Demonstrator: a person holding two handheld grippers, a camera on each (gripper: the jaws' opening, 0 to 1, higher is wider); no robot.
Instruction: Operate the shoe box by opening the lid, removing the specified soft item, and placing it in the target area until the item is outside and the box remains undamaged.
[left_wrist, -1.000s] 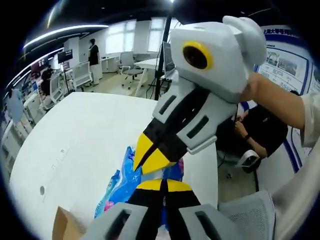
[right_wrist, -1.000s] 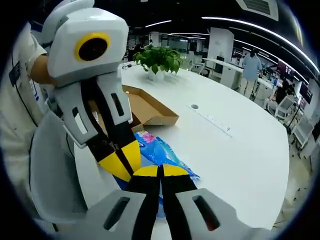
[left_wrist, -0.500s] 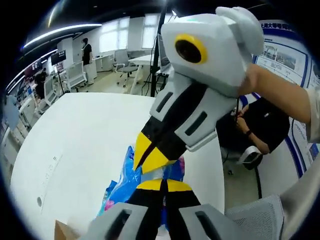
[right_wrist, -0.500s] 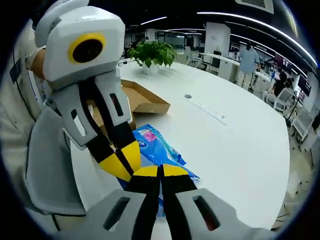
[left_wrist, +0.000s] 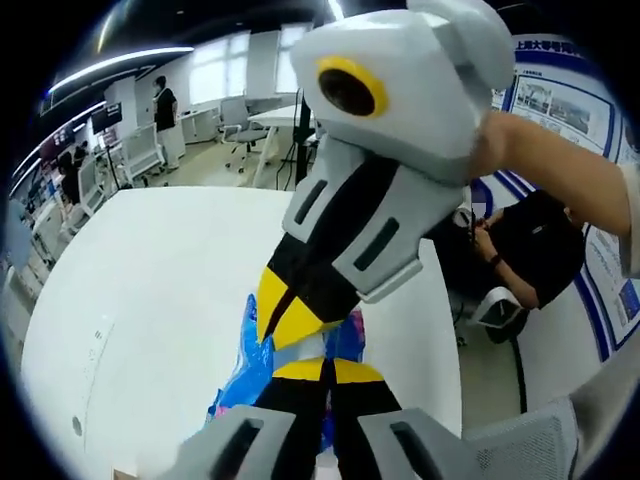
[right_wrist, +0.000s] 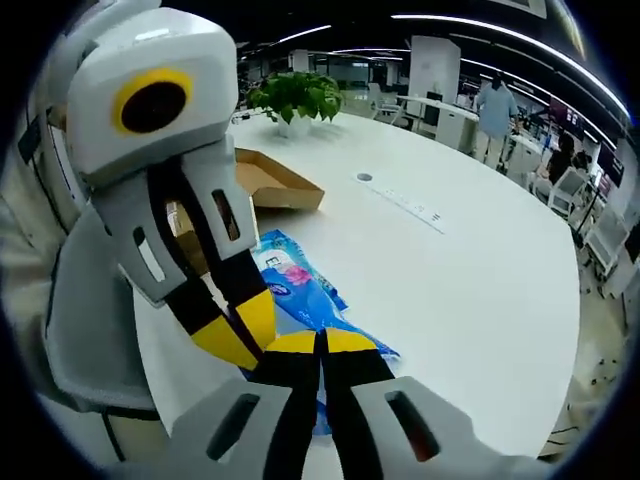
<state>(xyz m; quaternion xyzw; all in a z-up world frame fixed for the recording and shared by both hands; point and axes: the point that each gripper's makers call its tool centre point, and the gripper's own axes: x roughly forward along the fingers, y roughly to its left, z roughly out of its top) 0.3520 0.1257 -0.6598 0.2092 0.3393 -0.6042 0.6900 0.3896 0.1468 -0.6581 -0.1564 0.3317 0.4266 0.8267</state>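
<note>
- Task status: the soft item, a blue plastic pack (right_wrist: 300, 290) with pink print, is judged to be already outside the shoe box (right_wrist: 262, 180); only placement in the target area, which is not marked in either view, and release are judged to remain
- Left hand-held gripper (left_wrist: 322, 368): the jaws are seen pressed together on the upper edge of the blue plastic pack (left_wrist: 243, 362)
- Right hand-held gripper (right_wrist: 320, 343): the jaws are likewise seen closed on the same pack, tip to tip with the left hand-held gripper (right_wrist: 245, 330)
- Item position: the pack is held between both grippers above the white tabletop (right_wrist: 470, 270), near its edge
- Container: the brown cardboard shoe box is seen lying open on the tabletop behind the pack, beside a potted plant (right_wrist: 297, 96); its interior is partly hidden, so contents cannot be told; no damage is visible
</note>
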